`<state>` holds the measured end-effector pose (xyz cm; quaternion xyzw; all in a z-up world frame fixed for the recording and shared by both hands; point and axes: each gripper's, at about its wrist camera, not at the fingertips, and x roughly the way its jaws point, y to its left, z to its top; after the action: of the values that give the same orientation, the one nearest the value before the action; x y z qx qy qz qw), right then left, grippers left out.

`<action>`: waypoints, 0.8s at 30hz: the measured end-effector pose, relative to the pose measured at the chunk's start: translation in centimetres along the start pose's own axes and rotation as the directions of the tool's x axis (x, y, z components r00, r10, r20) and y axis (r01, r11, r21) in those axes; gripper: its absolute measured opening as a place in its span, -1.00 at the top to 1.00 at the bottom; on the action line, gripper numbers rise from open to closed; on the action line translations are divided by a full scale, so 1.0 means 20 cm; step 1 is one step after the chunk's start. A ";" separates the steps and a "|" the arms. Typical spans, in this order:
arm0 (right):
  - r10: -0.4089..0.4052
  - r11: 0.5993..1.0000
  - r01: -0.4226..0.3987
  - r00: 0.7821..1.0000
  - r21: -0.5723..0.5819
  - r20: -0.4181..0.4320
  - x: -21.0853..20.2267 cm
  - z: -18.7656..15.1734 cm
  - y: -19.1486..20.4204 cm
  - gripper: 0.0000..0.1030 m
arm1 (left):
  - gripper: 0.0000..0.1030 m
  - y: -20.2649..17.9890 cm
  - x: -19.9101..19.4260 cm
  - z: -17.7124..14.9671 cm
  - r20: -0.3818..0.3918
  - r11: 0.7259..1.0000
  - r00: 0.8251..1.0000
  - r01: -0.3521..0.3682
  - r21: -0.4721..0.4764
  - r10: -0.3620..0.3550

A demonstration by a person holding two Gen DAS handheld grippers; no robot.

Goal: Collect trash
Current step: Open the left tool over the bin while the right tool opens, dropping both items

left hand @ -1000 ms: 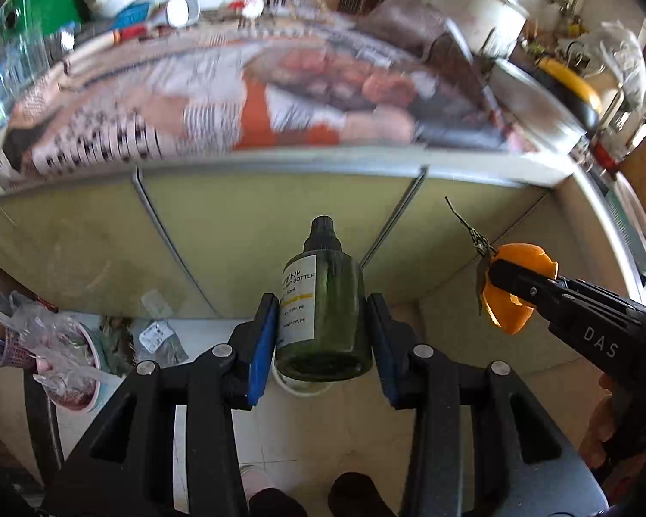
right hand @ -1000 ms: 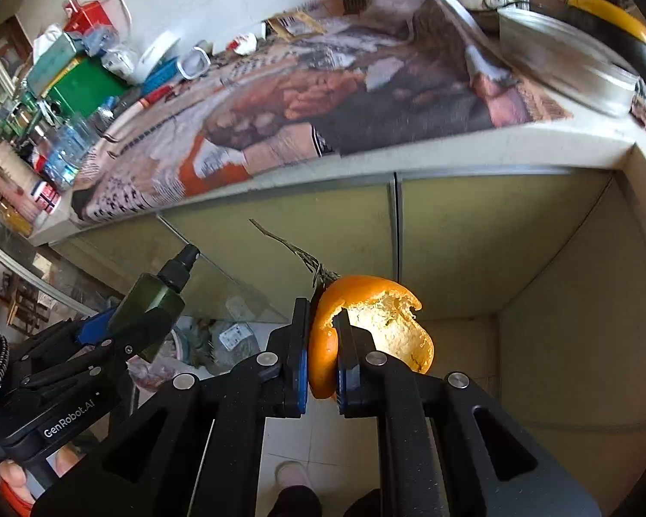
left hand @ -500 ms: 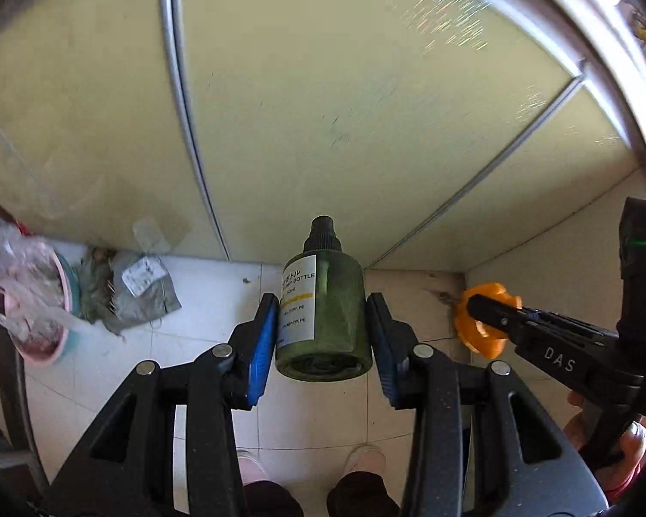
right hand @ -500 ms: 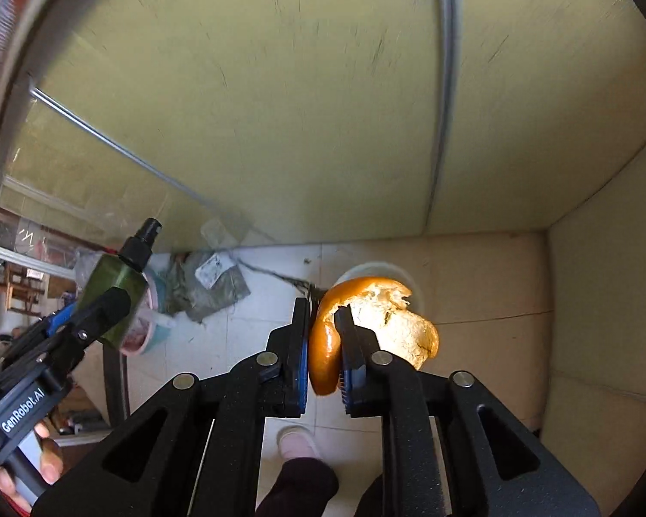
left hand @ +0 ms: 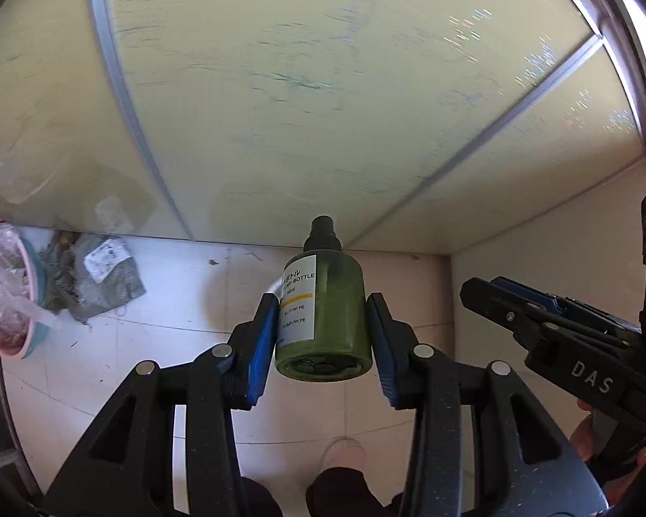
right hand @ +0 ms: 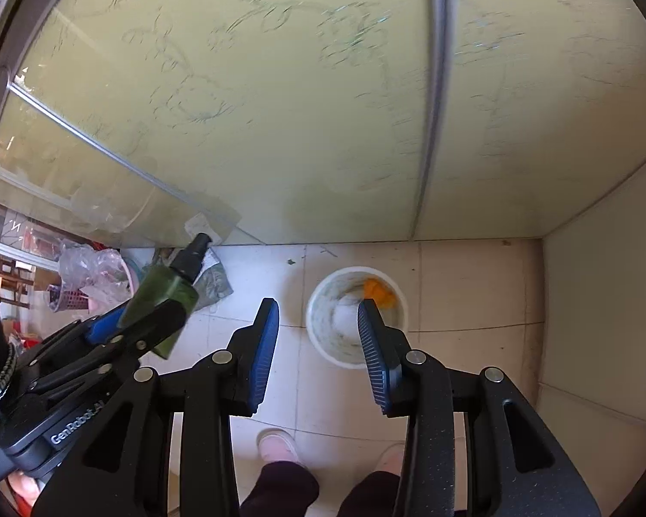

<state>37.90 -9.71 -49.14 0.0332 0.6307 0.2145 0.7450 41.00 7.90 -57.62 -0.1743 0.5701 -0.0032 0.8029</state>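
My left gripper (left hand: pixel 323 336) is shut on a green pump bottle (left hand: pixel 325 314) with a black cap and white label, held above the tiled floor; it also shows in the right wrist view (right hand: pixel 163 297). My right gripper (right hand: pixel 316 336) is open and empty, above a white bin (right hand: pixel 323 336) on the floor. An orange peel (right hand: pixel 379 291) lies inside the bin. The right gripper shows at the right of the left wrist view (left hand: pixel 508 297).
Pale green cabinet doors (right hand: pixel 280 107) rise behind the bin. A grey bag (left hand: pixel 103 275) and a pink basin with plastic (left hand: pixel 4 301) lie on the floor at left. A wall (right hand: pixel 603 280) closes the corner at right. The person's feet (right hand: pixel 275 446) are below.
Both grippers tilted down from the countertop toward the floor. My right gripper opened and the orange peel dropped into the white bin. The left gripper still holds the bottle.
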 end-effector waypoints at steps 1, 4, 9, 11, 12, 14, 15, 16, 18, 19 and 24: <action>-0.009 1.000 0.009 1.000 0.002 0.003 -0.01 0.00 -0.01 0.32 | 0.18 -0.02 0.01 0.01 -0.011 1.000 1.000 0.008 0.007 -0.008; -0.017 1.000 0.017 1.000 0.016 0.015 -0.03 0.02 -0.05 0.32 | 0.03 -0.09 0.04 0.02 -0.049 0.999 0.999 0.016 0.029 -0.014; -0.021 0.999 0.020 0.999 0.041 0.043 -0.11 0.04 -0.08 0.32 | -0.03 -0.17 -0.01 0.03 -0.056 0.999 0.998 -0.016 0.051 0.019; -0.017 0.999 0.014 0.998 0.051 0.054 -0.16 0.05 -0.08 0.32 | -0.03 -0.21 -0.07 0.04 -0.046 0.998 0.999 -0.026 0.057 0.029; -0.015 0.998 0.012 0.998 0.054 0.060 -0.19 0.06 -0.09 0.32 | -0.03 -0.23 -0.11 0.05 -0.038 0.998 0.999 -0.030 0.063 0.032; -0.012 0.998 0.008 0.997 0.055 0.075 -0.28 0.07 -0.09 0.32 | -0.03 -0.28 -0.21 0.07 -0.022 0.996 0.999 -0.042 0.074 0.043; -0.013 0.999 0.008 0.997 0.054 0.081 -0.30 0.08 -0.06 0.32 | -0.03 -0.30 -0.27 0.08 -0.013 0.996 0.999 -0.046 0.080 0.047; -0.012 0.999 0.007 0.996 0.052 0.090 -0.35 0.09 -0.05 0.32 | -0.03 -0.32 -0.33 0.10 -0.002 0.995 0.999 -0.049 0.085 0.049; -0.009 0.999 0.004 0.994 0.046 0.112 -0.48 0.10 -0.02 0.32 | -0.03 -0.36 -0.45 0.12 0.022 0.994 0.998 -0.055 0.097 0.053; -0.010 0.999 0.005 0.992 0.041 0.125 -0.53 0.11 -0.01 0.32 | -0.03 -0.39 -0.52 0.14 0.035 0.993 0.998 -0.059 0.102 0.056; -0.004 1.000 0.000 0.979 0.018 0.204 -0.90 0.15 0.05 0.32 | -0.03 -0.53 -0.94 0.21 0.131 0.990 0.990 -0.068 0.125 0.051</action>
<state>38.39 -14.61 -31.51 0.0610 0.5529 0.2037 0.8057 40.34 2.99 -36.32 -0.1048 0.5211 -0.0049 0.8470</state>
